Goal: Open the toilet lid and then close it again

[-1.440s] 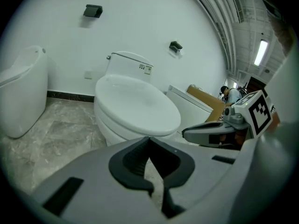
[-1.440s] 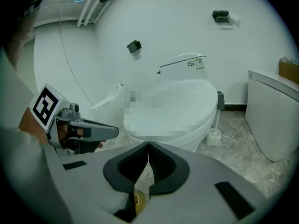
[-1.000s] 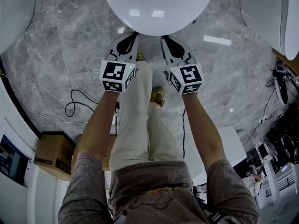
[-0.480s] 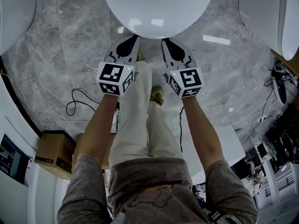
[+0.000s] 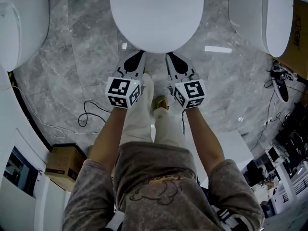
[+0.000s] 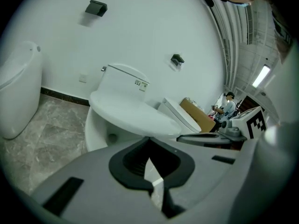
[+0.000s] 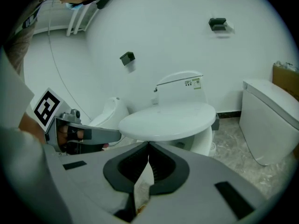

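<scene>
Toilet lid (image 5: 156,16): lying shut on the bowl, far middle of the marble floor (image 5: 86,47).
Left gripper (image 5: 140,54): clenched, empty, hovering by the lid's near rim.
Right gripper (image 5: 169,56): clenched, empty, hovering just right of it.

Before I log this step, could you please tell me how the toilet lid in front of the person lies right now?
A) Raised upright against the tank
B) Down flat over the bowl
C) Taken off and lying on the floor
B: the toilet lid shows as a full white oval covering the bowl, and the right gripper view shows it lying level in front of the tank.
</scene>
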`<state>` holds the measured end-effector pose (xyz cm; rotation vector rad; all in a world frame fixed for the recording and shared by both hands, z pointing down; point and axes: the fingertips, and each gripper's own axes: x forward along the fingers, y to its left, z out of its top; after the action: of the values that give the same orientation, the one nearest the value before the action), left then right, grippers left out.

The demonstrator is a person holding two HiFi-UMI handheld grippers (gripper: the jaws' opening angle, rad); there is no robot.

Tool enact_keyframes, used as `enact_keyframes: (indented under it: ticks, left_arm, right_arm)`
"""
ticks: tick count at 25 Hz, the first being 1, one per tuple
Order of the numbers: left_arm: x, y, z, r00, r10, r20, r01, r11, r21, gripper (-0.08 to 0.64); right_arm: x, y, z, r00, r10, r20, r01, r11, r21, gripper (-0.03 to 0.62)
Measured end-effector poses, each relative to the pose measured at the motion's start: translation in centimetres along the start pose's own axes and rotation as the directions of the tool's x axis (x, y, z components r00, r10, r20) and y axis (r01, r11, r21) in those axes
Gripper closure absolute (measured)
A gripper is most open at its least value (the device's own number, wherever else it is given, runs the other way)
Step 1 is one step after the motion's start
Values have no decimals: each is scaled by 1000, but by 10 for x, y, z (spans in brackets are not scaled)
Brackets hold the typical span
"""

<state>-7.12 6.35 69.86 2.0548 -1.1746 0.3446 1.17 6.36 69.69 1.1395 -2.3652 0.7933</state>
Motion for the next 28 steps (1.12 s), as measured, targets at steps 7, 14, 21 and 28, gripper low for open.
enact_keyframes:
  ticks: [7, 14, 21, 28]
  left_arm:
    - [-15, -26, 105, 997, -31, 66, 29, 999, 33, 551]
    - [-11, -37, 204, 994, -17, 112, 9, 998, 67, 551]
    - [10, -34, 281, 992, 38, 116, -42, 999, 34, 551]
    - [35, -20, 340, 984, 62, 168, -64, 998, 9, 551]
  right_arm:
    - [-21, 0, 108, 995, -43, 91, 43, 999, -7, 566]
    - [-21, -13, 207, 988, -45, 149, 50, 998, -28, 566]
    - [-6, -34, 283, 987, 37, 155, -28, 998, -60, 566]
    - [18, -54, 339, 987, 92, 132, -81, 993, -85, 565]
